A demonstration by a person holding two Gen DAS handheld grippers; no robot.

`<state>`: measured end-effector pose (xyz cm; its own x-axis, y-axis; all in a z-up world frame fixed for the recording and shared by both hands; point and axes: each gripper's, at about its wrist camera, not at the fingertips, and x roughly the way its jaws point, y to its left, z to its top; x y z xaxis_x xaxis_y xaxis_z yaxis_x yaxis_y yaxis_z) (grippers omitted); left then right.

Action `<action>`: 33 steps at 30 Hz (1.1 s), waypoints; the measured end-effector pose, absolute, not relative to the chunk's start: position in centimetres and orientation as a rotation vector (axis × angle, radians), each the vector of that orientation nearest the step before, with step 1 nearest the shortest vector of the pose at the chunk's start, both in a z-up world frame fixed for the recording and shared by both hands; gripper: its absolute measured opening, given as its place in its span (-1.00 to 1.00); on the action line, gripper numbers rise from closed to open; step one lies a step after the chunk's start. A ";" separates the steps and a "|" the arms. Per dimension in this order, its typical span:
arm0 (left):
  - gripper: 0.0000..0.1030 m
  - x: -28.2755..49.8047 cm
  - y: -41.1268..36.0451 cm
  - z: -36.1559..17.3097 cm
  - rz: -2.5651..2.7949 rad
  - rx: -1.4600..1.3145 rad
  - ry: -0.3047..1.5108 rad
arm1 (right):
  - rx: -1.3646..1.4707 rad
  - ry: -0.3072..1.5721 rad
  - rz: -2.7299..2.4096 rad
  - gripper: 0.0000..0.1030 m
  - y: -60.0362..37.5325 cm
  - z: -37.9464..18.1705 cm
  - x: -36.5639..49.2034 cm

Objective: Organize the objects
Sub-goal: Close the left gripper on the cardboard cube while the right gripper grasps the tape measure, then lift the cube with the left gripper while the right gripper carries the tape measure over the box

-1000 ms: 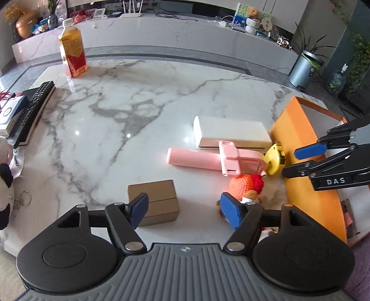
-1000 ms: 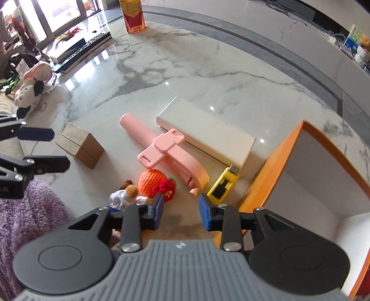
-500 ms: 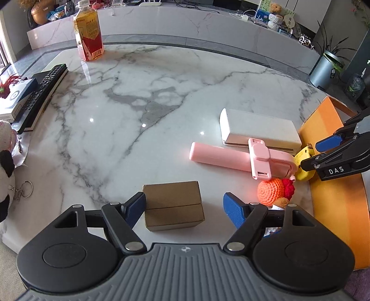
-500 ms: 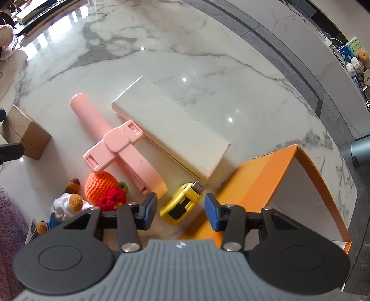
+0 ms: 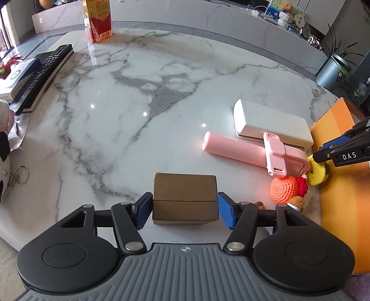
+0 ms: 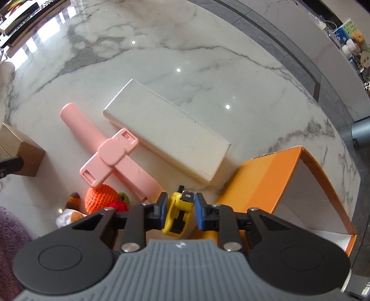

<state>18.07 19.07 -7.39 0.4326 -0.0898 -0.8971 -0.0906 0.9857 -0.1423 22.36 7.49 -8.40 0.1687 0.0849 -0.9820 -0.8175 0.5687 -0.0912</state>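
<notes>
A brown cardboard box (image 5: 185, 199) sits on the marble table between the pads of my left gripper (image 5: 183, 208); the pads touch or nearly touch its sides. My right gripper (image 6: 179, 211) straddles a yellow tape measure (image 6: 178, 216) beside the orange box (image 6: 289, 185); its pads stand close on both sides, and contact is unclear. It also shows in the left wrist view (image 5: 318, 173). A pink folding holder (image 5: 254, 154), a white flat box (image 5: 270, 123) and an orange crochet toy (image 5: 286, 188) lie between.
A red drink bottle (image 5: 98, 19) stands at the far edge. A remote control (image 5: 40, 76) lies on a book at the left. A plush toy with a key ring (image 5: 18, 176) is at the left edge.
My left gripper moved left and forward so the brown box now sits between its pads. My right gripper moved right onto the yellow tape measure and narrowed around it.
</notes>
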 end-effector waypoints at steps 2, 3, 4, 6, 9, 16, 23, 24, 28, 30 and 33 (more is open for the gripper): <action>0.39 18.0 19.1 -7.4 -0.001 -0.177 1.123 | -0.737 1.247 0.710 -0.46 7.6 -8.5 22.4; 0.39 18.1 19.1 -7.4 -0.001 -0.178 1.123 | -0.737 1.250 0.707 -0.43 7.6 -8.6 22.5; 0.38 18.1 19.1 -7.4 -0.001 -0.178 1.123 | -0.746 1.249 0.709 -0.41 7.7 -8.7 22.4; 0.37 18.0 19.1 -7.4 -0.004 -0.180 1.122 | -0.775 1.257 0.705 -0.36 8.0 -9.0 22.2; 0.37 18.1 19.2 -7.4 -0.007 -0.185 1.121 | -0.852 1.281 0.696 -0.31 8.7 -10.3 22.0; 0.37 18.0 19.2 -7.4 -0.020 -0.180 1.111 | -0.817 1.321 0.692 -0.54 8.3 -10.7 22.6; 0.36 17.6 18.2 -7.0 -0.037 -0.126 1.080 | -0.715 1.258 0.787 -0.60 5.6 -7.1 21.6; 0.35 17.3 18.0 -6.5 -0.047 -0.126 1.066 | -0.692 1.247 0.805 -0.60 5.1 -6.3 21.4; 0.35 15.9 16.7 -3.4 -0.137 -0.133 0.988 | -0.608 1.200 0.861 -0.60 2.3 -2.8 20.8; 0.35 15.3 15.4 -1.4 -0.216 -0.122 0.941 | -0.567 1.177 0.883 -0.60 0.6 -0.8 20.0; 0.35 14.4 12.5 1.3 -0.325 -0.070 0.884 | -0.512 1.143 0.886 -0.60 -2.6 2.1 19.1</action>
